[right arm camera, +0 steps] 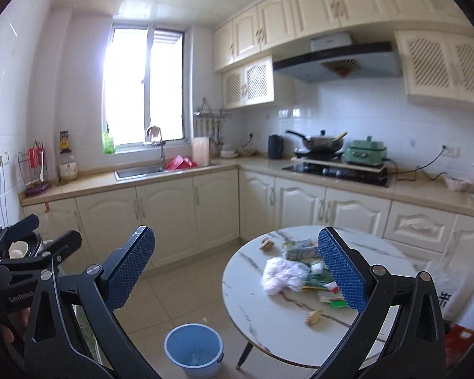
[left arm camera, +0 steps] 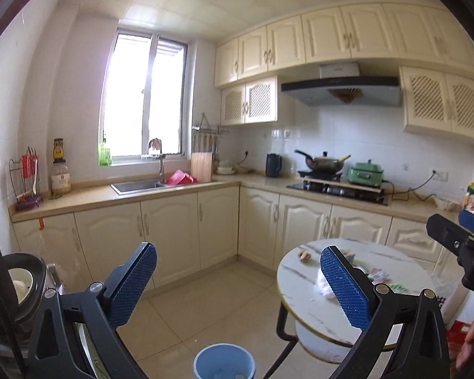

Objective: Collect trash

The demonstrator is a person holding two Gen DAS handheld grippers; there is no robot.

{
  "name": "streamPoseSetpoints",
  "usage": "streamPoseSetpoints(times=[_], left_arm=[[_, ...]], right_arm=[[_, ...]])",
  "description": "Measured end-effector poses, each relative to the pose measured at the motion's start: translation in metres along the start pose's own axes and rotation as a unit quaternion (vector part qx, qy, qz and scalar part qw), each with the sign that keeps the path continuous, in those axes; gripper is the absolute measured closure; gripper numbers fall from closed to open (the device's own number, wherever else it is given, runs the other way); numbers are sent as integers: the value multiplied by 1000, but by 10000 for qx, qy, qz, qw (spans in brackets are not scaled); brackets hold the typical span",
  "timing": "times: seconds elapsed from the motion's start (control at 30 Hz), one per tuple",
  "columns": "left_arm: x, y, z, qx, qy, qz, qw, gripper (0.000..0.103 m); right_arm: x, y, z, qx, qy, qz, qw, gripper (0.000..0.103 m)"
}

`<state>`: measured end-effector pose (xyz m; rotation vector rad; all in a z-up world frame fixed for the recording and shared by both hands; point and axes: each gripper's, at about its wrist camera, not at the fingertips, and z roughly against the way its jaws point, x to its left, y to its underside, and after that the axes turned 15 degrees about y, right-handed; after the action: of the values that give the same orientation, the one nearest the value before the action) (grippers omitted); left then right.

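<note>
Trash (right arm camera: 303,271) scattered on round table (right arm camera: 268,325), no shared axis

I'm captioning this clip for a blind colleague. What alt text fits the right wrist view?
An open, empty right gripper looks over a round marble table strewn with wrappers and a crumpled plastic bag. A blue bucket stands on the floor beside it, kitchen cabinets behind.

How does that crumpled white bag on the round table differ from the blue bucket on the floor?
The crumpled white bag is soft and shapeless; the blue bucket is rigid and round. The bag lies on the marble-topped table among wrappers; the bucket stands upright on the floor beside it, mouth open. Neither is held.
</note>
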<state>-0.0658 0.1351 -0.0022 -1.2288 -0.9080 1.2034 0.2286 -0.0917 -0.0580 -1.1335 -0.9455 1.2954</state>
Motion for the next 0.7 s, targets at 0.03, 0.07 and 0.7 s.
streamPoseSetpoints(times=[0.03,0.07,0.7], left_arm=[[0,12,13,-70,8,-24,10000,1],[0,21,22,-118,22,-61,9999,1],[-14,63,64,-407,242,-315,9984,1]], right_arm=[[-7,-3,9,-36,64,-13,10000,0],[-13,-5,18,-82,110,-20,9999,0],[-63,-17,70,-412,535,-231,9975,0]])
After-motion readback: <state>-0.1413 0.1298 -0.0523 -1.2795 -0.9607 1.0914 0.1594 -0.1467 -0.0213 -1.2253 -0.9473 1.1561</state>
